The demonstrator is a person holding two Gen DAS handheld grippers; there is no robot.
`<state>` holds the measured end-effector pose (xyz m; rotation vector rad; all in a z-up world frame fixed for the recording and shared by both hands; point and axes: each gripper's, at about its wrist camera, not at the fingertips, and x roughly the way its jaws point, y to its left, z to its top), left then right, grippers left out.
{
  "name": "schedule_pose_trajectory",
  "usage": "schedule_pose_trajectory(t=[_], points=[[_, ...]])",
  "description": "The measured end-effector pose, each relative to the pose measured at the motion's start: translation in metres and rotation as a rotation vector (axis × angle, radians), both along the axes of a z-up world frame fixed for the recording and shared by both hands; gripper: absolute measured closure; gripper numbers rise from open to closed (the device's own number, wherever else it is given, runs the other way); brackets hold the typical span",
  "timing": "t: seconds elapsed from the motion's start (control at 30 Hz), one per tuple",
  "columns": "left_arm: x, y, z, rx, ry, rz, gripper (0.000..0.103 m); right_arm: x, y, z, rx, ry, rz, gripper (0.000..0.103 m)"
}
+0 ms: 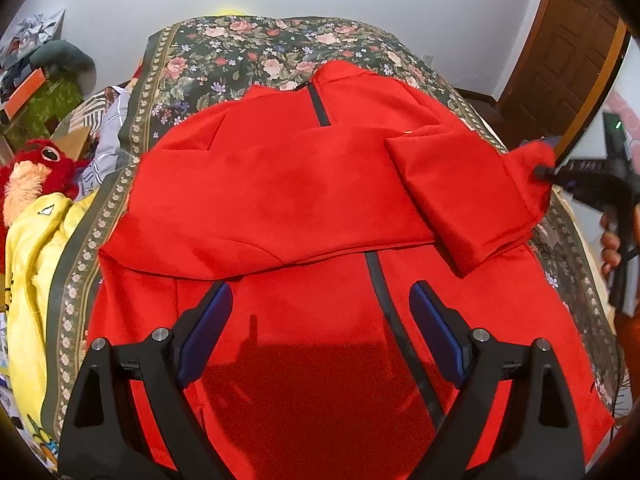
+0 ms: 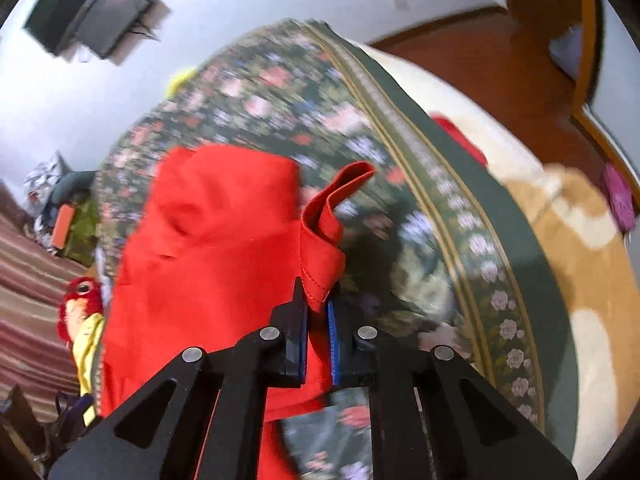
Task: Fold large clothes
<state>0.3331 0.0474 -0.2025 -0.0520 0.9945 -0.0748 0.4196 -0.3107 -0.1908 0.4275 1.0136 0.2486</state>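
A large red jacket (image 1: 280,200) with a dark zipper (image 1: 384,292) lies on a floral bedspread (image 1: 248,52). Its left sleeve is folded across the chest. My left gripper (image 1: 320,308) is open and empty, hovering over the jacket's lower front. My right gripper (image 2: 318,304) is shut on the cuff end of the red right sleeve (image 2: 320,248) and holds it lifted above the bedspread. In the left wrist view the right gripper (image 1: 544,172) pinches that sleeve (image 1: 472,192) at the jacket's right side.
A red plush toy (image 1: 36,168) and a yellow garment (image 1: 28,260) lie left of the bed. Clutter stands at the far left. A wooden door (image 1: 568,60) is at the right, and a wall-mounted screen (image 2: 92,12) at the back.
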Motion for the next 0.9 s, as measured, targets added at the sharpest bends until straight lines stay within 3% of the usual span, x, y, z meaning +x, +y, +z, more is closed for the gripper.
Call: schedule_pose_trajectory(t=[0.17,0.4,0.53,0.7,0.9], points=[[-0.008,0.013,0.009,-0.017,-0.03,0.019,0.013,-0.013,0.043,0.06,0.004,-0.12,0.119,0.096],[-0.03,0.046,0.022,-0.066,-0.072,0.073,0.013,-0.02,0.142,0.101,0.046,-0.191,0.312,0.096],[-0.049,0.076,0.027,-0.074,-0.09,0.113,0.013,-0.028,0.202,0.099,0.085,-0.177,0.418,0.096],[-0.073,0.117,0.029,-0.079,-0.107,0.179,0.013,-0.035,0.272,0.073,0.124,-0.093,0.533,0.096],[-0.099,0.163,0.02,-0.123,-0.098,0.273,0.013,-0.053,0.344,0.026,0.053,0.032,0.654,0.096]])
